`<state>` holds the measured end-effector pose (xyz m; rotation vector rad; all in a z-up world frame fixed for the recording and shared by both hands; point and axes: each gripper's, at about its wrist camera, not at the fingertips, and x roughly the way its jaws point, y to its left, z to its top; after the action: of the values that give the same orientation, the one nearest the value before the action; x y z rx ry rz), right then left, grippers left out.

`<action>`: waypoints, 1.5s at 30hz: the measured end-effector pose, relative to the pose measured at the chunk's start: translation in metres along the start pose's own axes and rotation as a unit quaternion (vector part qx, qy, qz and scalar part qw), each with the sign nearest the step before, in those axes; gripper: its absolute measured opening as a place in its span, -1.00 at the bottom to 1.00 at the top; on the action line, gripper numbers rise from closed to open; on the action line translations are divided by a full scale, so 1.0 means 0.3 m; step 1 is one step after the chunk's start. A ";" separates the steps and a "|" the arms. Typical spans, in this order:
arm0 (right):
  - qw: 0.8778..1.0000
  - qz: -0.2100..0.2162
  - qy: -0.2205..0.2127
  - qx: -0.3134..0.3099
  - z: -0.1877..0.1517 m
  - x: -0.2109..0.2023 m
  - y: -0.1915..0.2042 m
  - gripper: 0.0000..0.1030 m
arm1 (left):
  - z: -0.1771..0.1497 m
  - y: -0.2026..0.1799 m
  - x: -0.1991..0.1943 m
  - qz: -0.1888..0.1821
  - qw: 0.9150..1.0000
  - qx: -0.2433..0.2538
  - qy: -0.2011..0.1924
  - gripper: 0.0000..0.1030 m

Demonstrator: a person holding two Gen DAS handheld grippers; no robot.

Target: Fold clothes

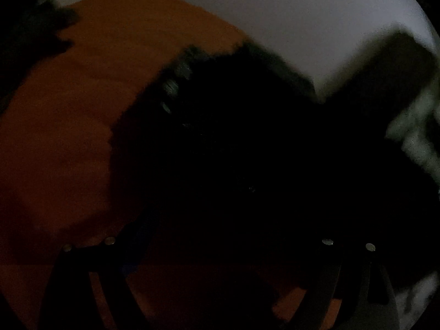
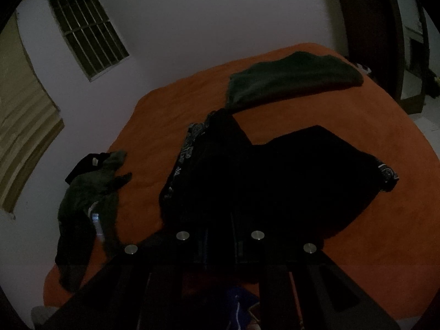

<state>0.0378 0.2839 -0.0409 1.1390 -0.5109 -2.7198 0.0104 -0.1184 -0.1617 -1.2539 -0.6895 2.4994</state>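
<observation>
A black garment (image 2: pixel 275 176) with a white-patterned trim lies spread on the orange bed (image 2: pixel 316 112). My right gripper (image 2: pixel 218 220) reaches over its near edge with the fingers close together; the dark hides whether cloth is pinched. In the left wrist view the black garment (image 1: pixel 247 151) fills the middle, very dark and blurred. My left gripper (image 1: pixel 220 206) sits low over it with its fingers (image 1: pixel 137 236) wide apart.
A folded dark green garment (image 2: pixel 294 79) lies at the bed's far side. A crumpled green garment (image 2: pixel 90 192) hangs over the left edge. A barred window (image 2: pixel 88 33) is in the white wall. A doorway (image 2: pixel 385 35) stands at the right.
</observation>
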 end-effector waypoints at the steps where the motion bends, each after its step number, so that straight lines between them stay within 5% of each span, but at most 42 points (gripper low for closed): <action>1: 1.000 -0.003 -0.001 -0.001 0.000 0.001 -0.003 -0.78 | 0.014 0.006 -0.026 0.005 1.000 -0.006 -0.016 0.71; 5: 1.000 -0.016 0.002 -0.015 -0.014 0.011 0.012 -0.77 | 0.108 -0.022 -0.050 -0.028 0.999 -0.019 -0.035 0.71; 16: 0.997 -0.009 0.000 -0.075 -0.064 -0.030 0.100 -0.77 | 0.189 -0.050 0.134 -0.003 1.000 -0.028 0.012 0.70; 19: 0.997 -0.013 -0.006 -0.075 -0.070 -0.054 0.096 -0.77 | 0.225 -0.032 0.145 -0.004 0.999 -0.040 0.003 -0.09; 26: 0.996 -0.050 0.034 -0.061 -0.124 0.043 0.059 -0.68 | 0.333 -0.094 -0.114 -0.026 0.998 -0.026 -0.058 -0.64; 27: 0.995 -0.067 0.039 -0.063 -0.143 0.061 0.063 -0.63 | 0.343 -0.106 -0.139 -0.033 0.997 -0.029 -0.056 -0.73; 29: 0.992 -0.097 0.049 -0.066 -0.182 0.099 0.069 -0.09 | 0.365 -0.118 -0.139 -0.056 0.996 -0.040 -0.049 -0.82; 32: 0.988 -0.122 0.079 -0.046 -0.255 0.170 0.058 0.32 | 0.374 -0.135 -0.173 -0.072 0.995 -0.053 -0.040 -0.84; 38: 0.970 -0.176 0.167 0.025 -0.374 0.284 0.013 0.34 | 0.417 -0.149 -0.258 -0.092 0.992 -0.068 -0.048 -0.84; 42: 0.969 -0.197 0.144 0.040 -0.386 0.240 0.006 0.31 | 0.444 -0.153 -0.250 -0.087 0.992 -0.070 -0.053 -0.84; 45: 0.970 -0.202 0.121 0.067 -0.381 0.197 -0.014 -0.04 | 0.452 -0.171 -0.209 -0.082 0.993 -0.071 -0.040 -0.85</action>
<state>0.0779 0.2433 -0.1565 1.7548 -0.4774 -2.8407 -0.0606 -0.1417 -0.0224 -1.0977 -0.9649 2.4136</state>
